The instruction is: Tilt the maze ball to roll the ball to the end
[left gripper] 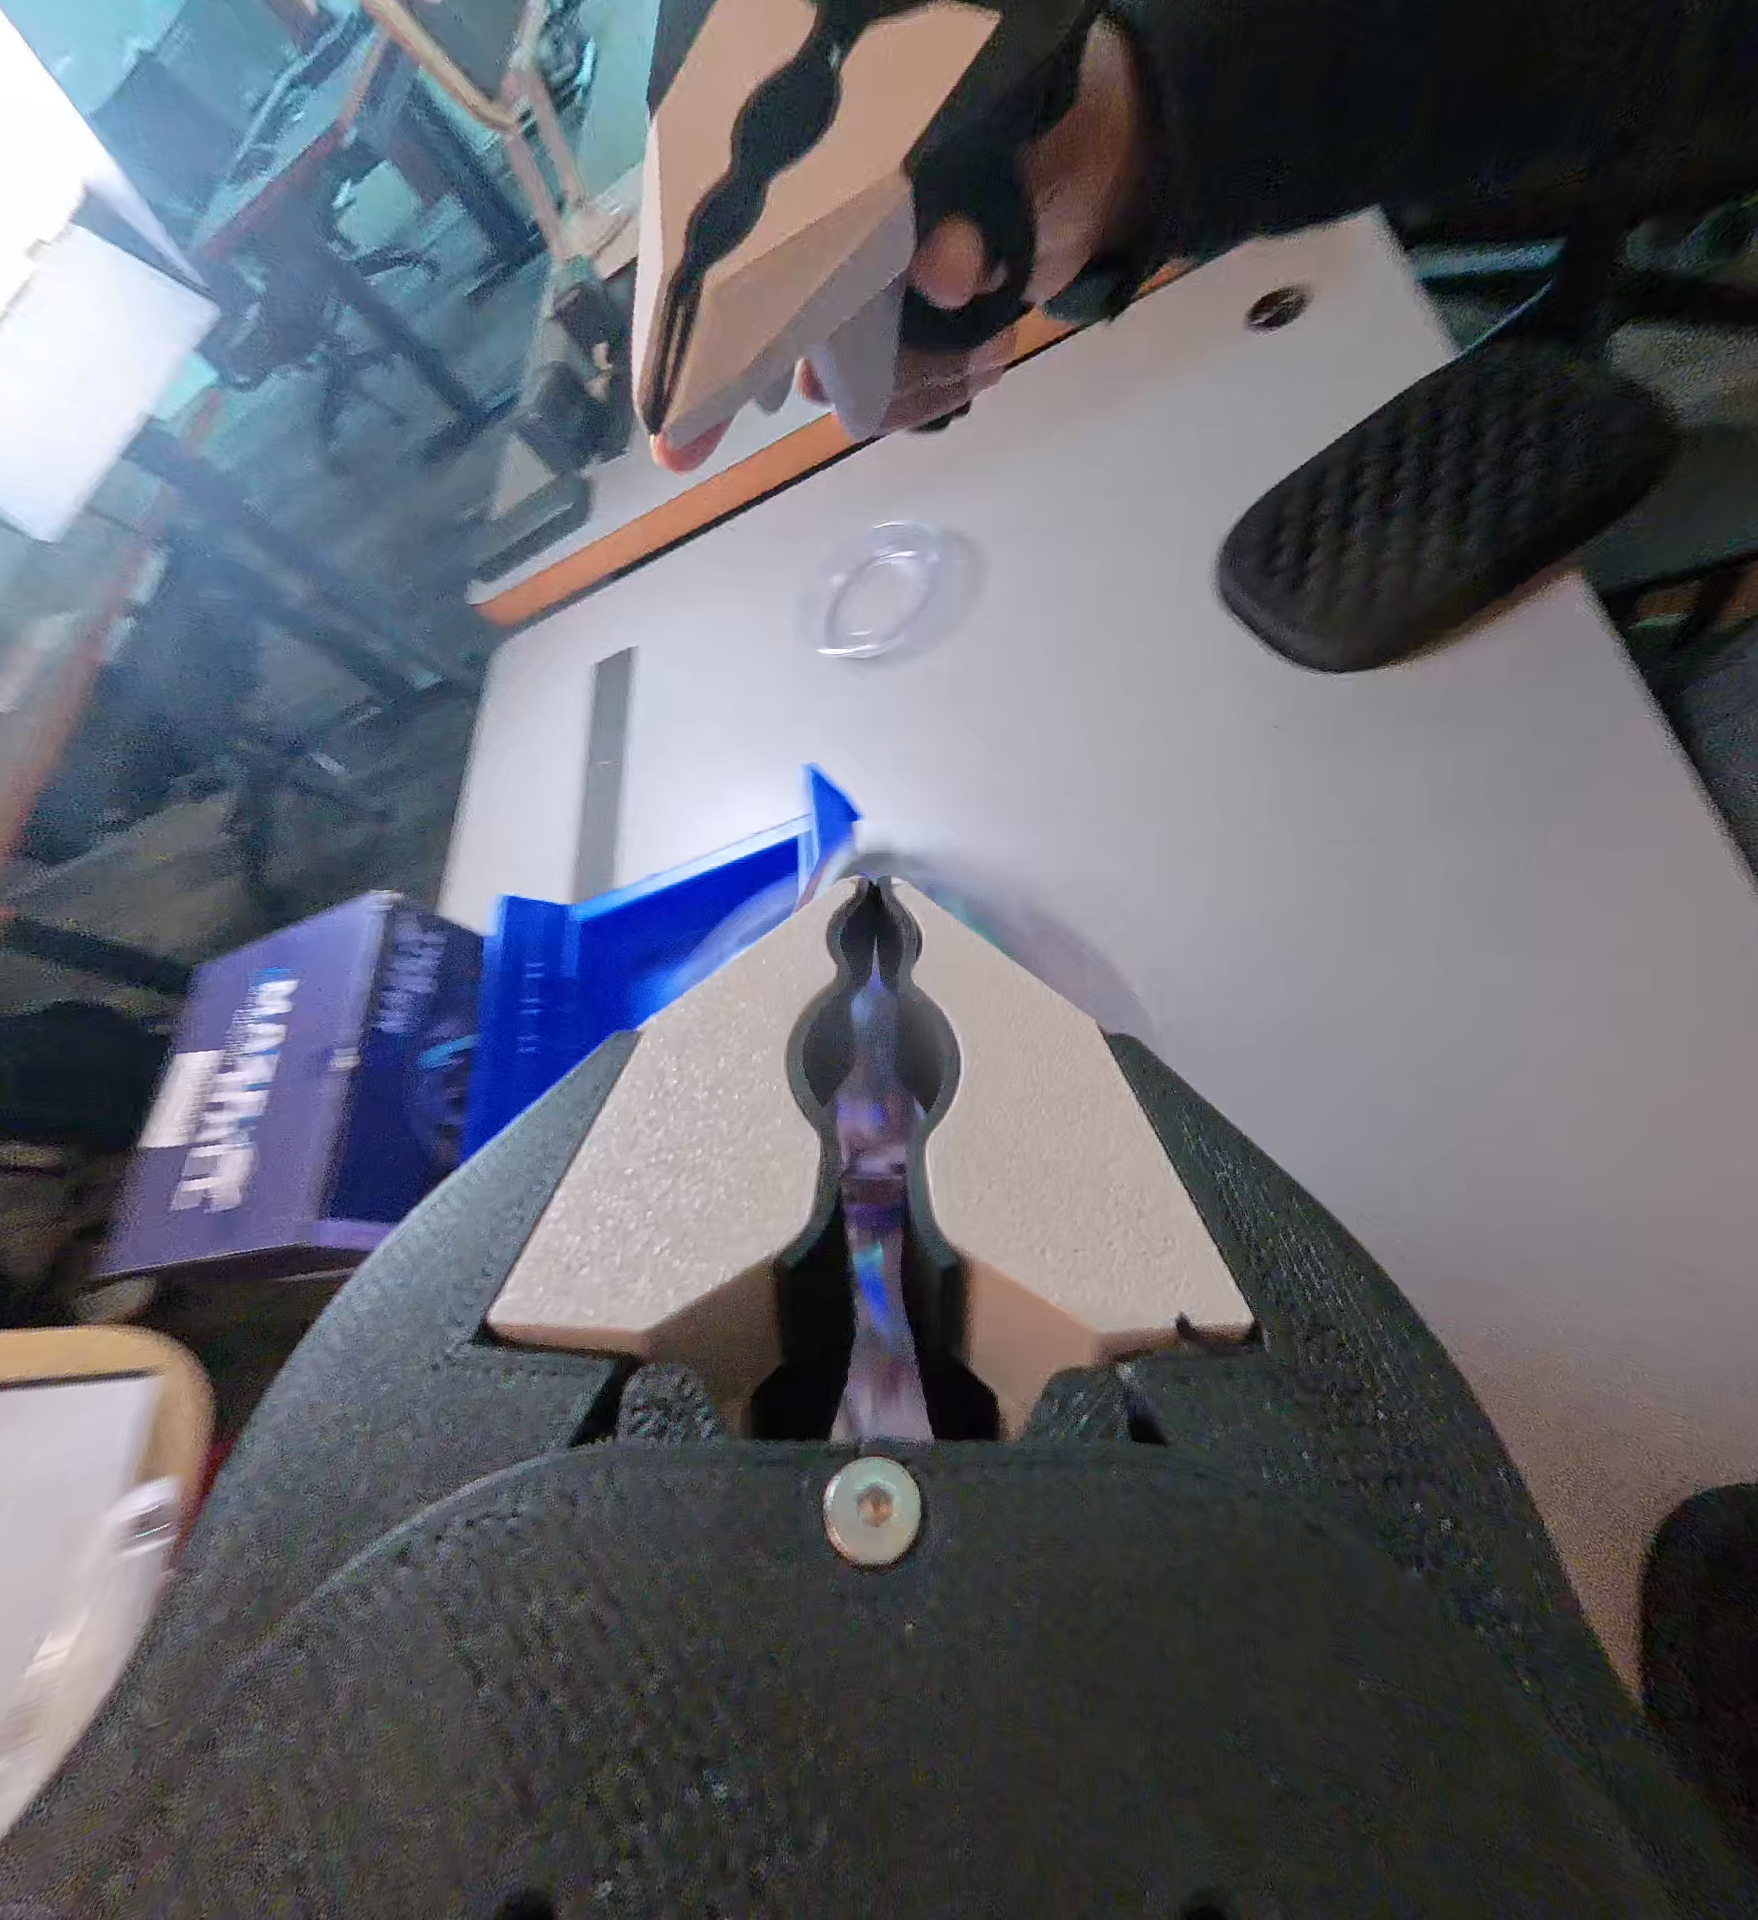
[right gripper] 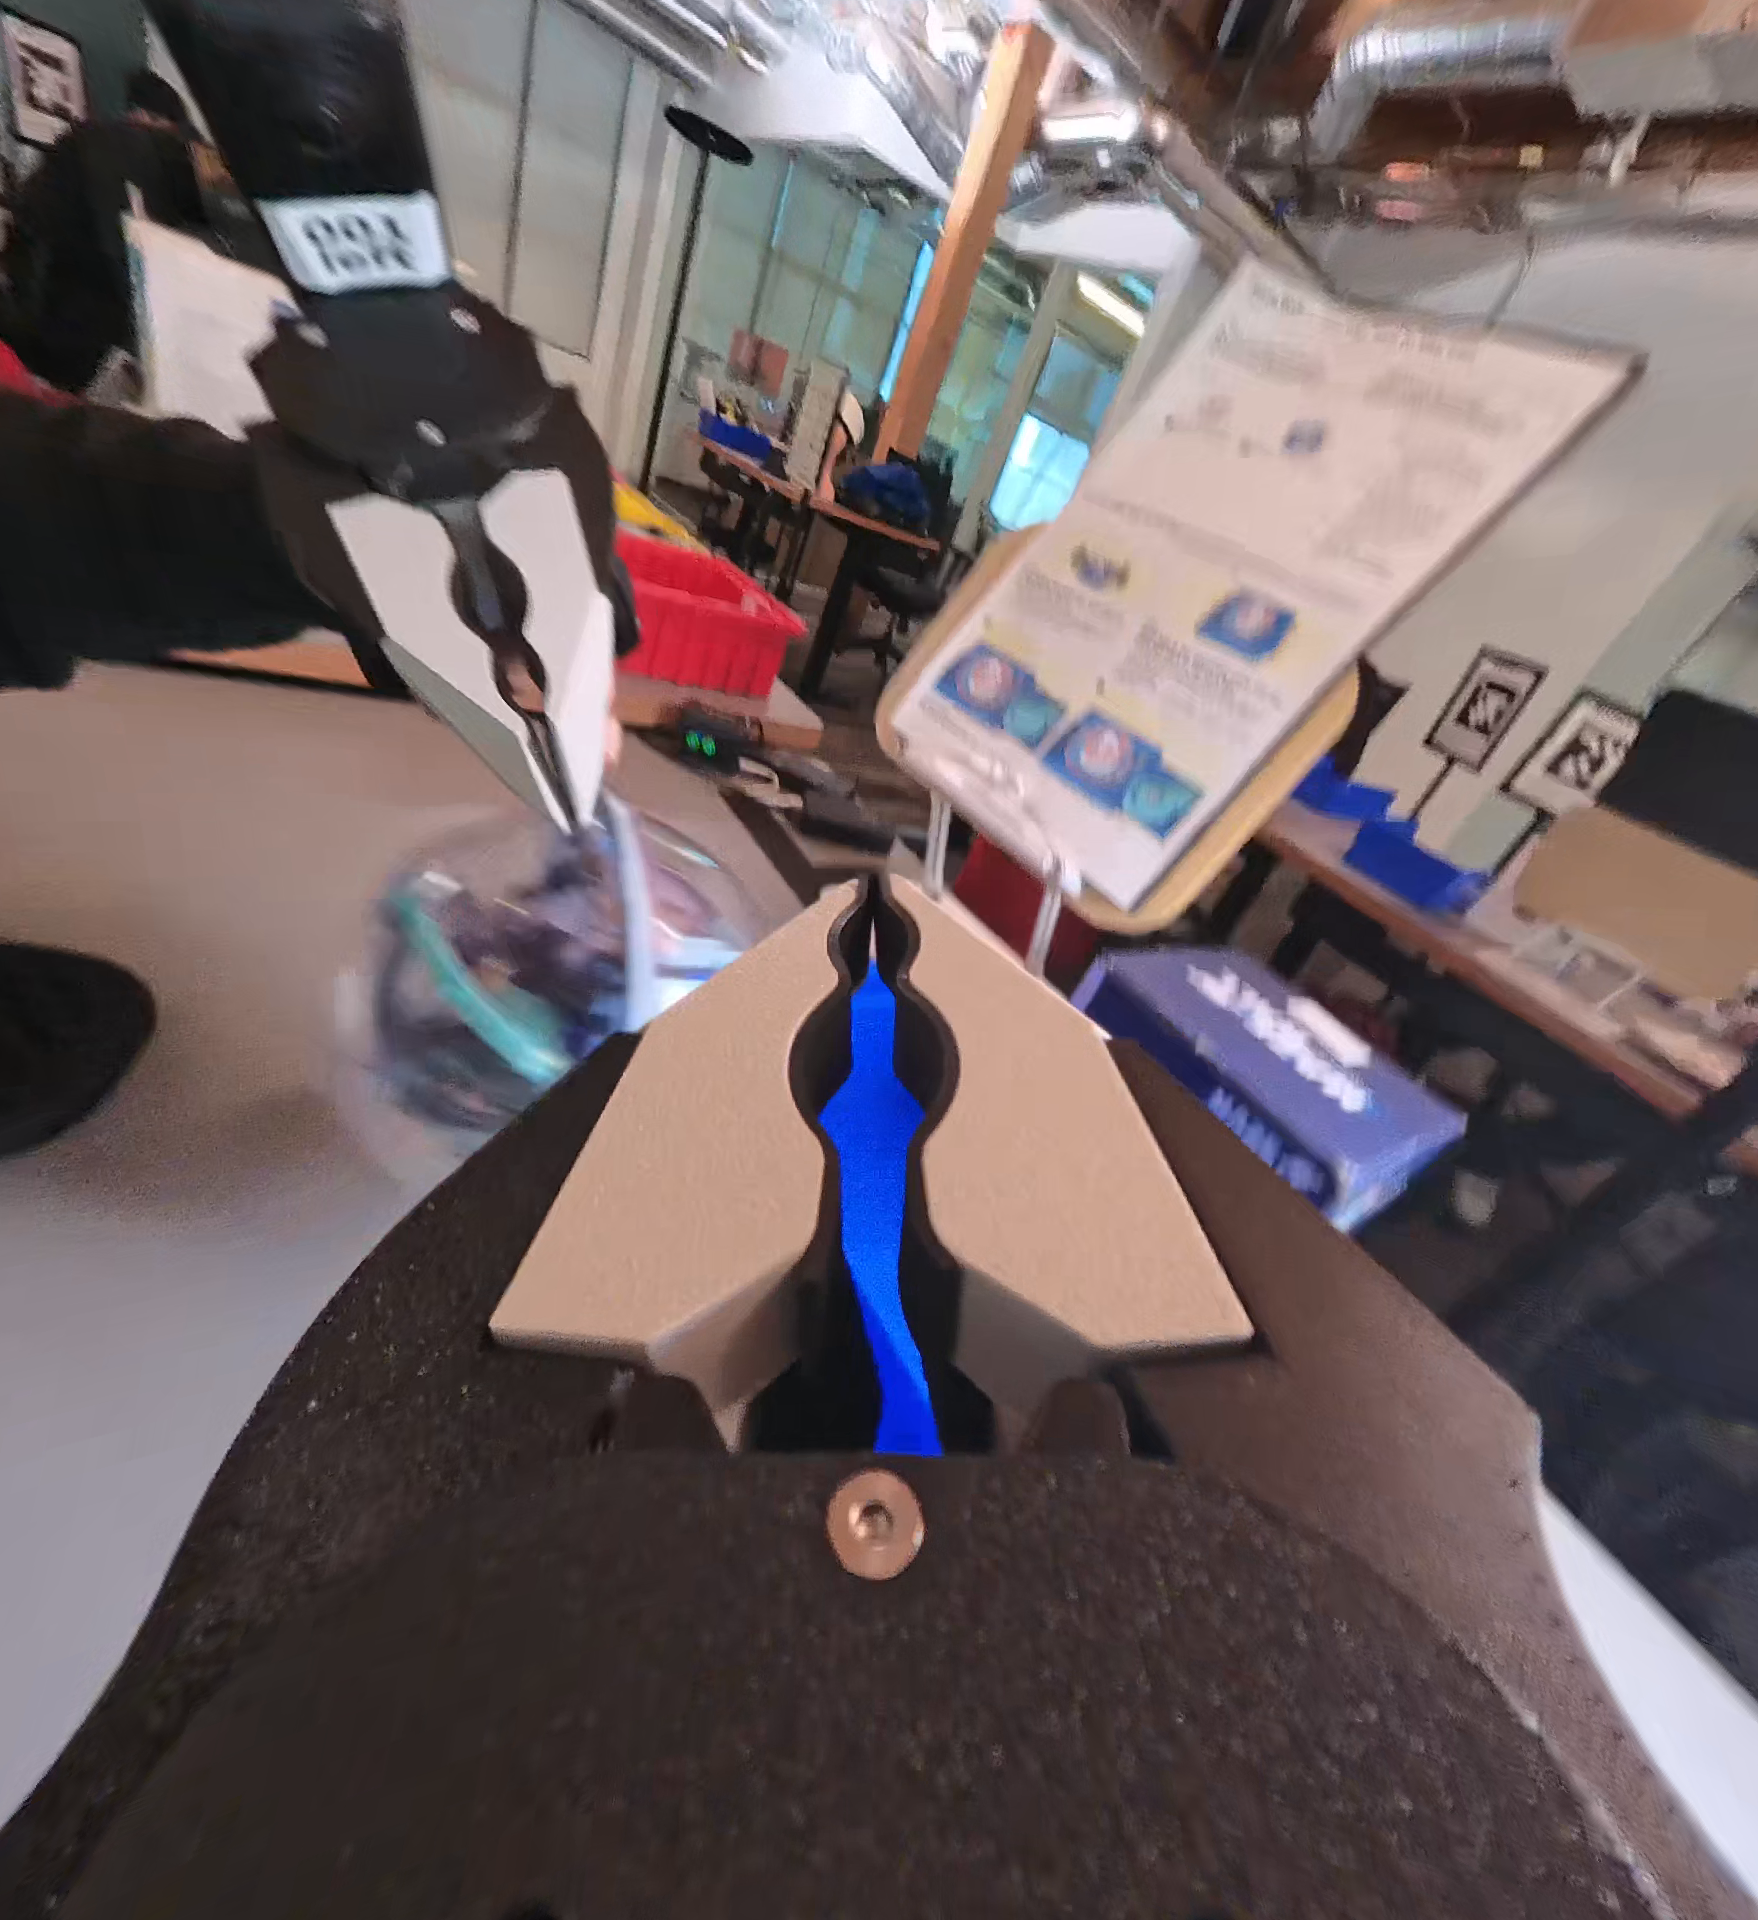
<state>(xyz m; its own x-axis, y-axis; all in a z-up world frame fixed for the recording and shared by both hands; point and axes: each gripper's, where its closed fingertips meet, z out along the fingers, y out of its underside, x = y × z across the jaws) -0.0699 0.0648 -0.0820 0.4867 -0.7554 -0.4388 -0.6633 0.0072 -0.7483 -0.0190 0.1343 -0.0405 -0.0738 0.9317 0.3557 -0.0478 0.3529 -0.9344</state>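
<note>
The maze ball (right gripper: 501,987) is a clear sphere with purple and teal tracks inside, blurred by motion and held above the white table (right gripper: 127,852). My left gripper (right gripper: 574,810) is shut on the ball's clear rim from above. In the left wrist view the left gripper (left gripper: 877,888) is shut, and only a purple sliver of the ball (left gripper: 877,1143) shows between its fingers. The small ball inside cannot be seen. My right gripper (right gripper: 873,894) is shut and empty. It also shows in the left wrist view (left gripper: 665,421), held by a gloved hand above the table's far edge.
A blue stand (left gripper: 646,935) and a purple box (left gripper: 283,1091) lie beside the table's left side. A clear ring base (left gripper: 890,592) rests on the table (left gripper: 1270,935). A black armrest (left gripper: 1436,509) overlaps the table edge. A clipboard with an instruction sheet (right gripper: 1218,623) stands behind.
</note>
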